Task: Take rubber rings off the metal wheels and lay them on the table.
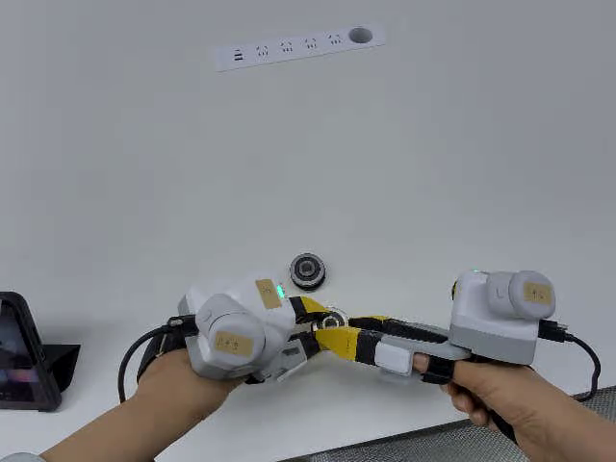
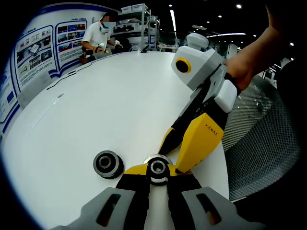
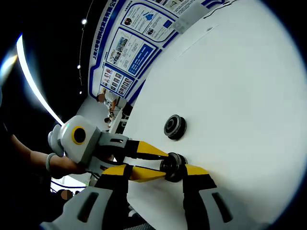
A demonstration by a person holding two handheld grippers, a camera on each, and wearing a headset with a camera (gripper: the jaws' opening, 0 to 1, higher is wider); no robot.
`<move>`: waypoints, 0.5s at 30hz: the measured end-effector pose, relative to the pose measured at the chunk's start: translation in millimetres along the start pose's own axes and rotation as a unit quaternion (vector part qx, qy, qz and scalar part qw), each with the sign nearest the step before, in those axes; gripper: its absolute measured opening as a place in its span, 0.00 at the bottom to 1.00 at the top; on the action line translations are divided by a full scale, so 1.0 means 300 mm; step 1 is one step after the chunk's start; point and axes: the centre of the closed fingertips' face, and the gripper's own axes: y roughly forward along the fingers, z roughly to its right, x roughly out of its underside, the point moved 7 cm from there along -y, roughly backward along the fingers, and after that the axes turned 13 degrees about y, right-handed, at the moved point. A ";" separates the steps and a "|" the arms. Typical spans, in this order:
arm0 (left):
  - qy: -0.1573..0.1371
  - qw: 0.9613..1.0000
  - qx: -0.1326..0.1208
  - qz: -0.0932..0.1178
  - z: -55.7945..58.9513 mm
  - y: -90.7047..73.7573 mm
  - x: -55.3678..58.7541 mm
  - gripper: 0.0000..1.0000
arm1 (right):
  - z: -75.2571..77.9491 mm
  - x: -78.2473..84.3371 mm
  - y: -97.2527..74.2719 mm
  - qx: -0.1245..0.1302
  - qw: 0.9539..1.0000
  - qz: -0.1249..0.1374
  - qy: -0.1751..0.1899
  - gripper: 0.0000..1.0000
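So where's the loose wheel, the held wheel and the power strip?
Loose wheel (image 1: 308,270), head view, its hub.
Held wheel (image 2: 157,167), left gripper view, its hub.
Power strip (image 1: 299,45), head view, its middle.

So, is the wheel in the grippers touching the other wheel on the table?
Apart. The left gripper view shows bare table between the held wheel and the loose wheel; the right gripper view shows the same gap.

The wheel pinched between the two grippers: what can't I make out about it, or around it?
- Held wheel, head view: yellow jaws cover most of its rim.
- Dark screen, head view: cut off by the left edge.
- Power strip, head view: markings too small to read.
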 end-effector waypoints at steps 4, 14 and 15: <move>0.000 1.000 0.000 0.000 0.000 0.000 0.000 0.13 | -0.005 0.000 0.000 -0.004 1.000 -0.003 0.004 0.48; 0.001 1.000 0.001 0.000 0.000 -0.001 0.000 0.13 | -0.007 -0.002 -0.020 -0.009 1.000 -0.002 0.016 0.46; 0.001 1.000 0.001 0.000 0.000 -0.001 0.000 0.13 | -0.006 -0.004 -0.021 -0.009 1.000 -0.001 0.018 0.44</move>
